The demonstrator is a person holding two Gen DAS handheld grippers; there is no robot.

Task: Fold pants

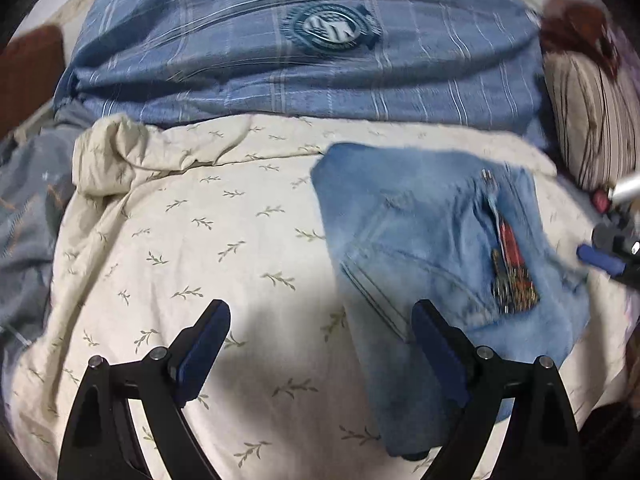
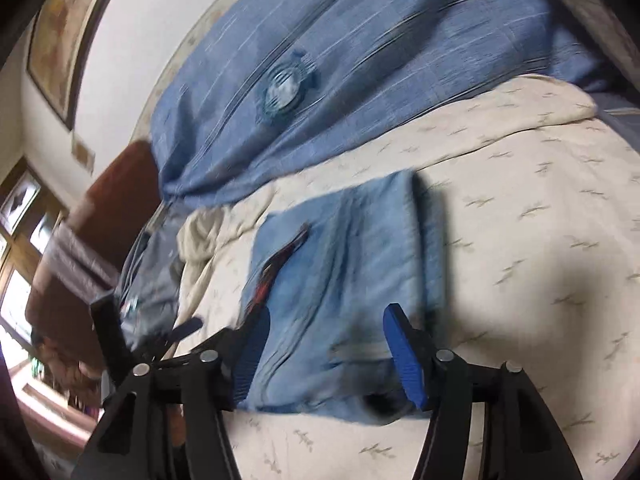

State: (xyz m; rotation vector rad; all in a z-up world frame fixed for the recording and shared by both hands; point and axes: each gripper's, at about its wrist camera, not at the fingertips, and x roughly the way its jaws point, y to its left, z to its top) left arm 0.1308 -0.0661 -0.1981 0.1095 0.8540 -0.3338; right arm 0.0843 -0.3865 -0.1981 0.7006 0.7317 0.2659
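The pants are light-blue jeans (image 1: 420, 240), folded into a compact rectangle on the cream leaf-print sheet (image 1: 200, 240), with a red patterned patch on top. My left gripper (image 1: 320, 306) hovers open at the jeans' left edge; its right finger is over the denim and its left finger over bare sheet. One blue finger (image 1: 602, 259) of my right gripper shows at the jeans' far right edge. In the right wrist view, my right gripper (image 2: 328, 310) stands open over the near end of the jeans (image 2: 340, 260). The cloth lies flat between the pads, which do not press on it.
A blue plaid duvet (image 1: 280, 60) with a round emblem is bunched across the back of the bed. A striped pillow (image 1: 592, 120) sits at the right and grey cloth (image 1: 28, 220) at the left. A brown headboard (image 2: 116, 200) and a framed picture (image 2: 64, 40) are beyond.
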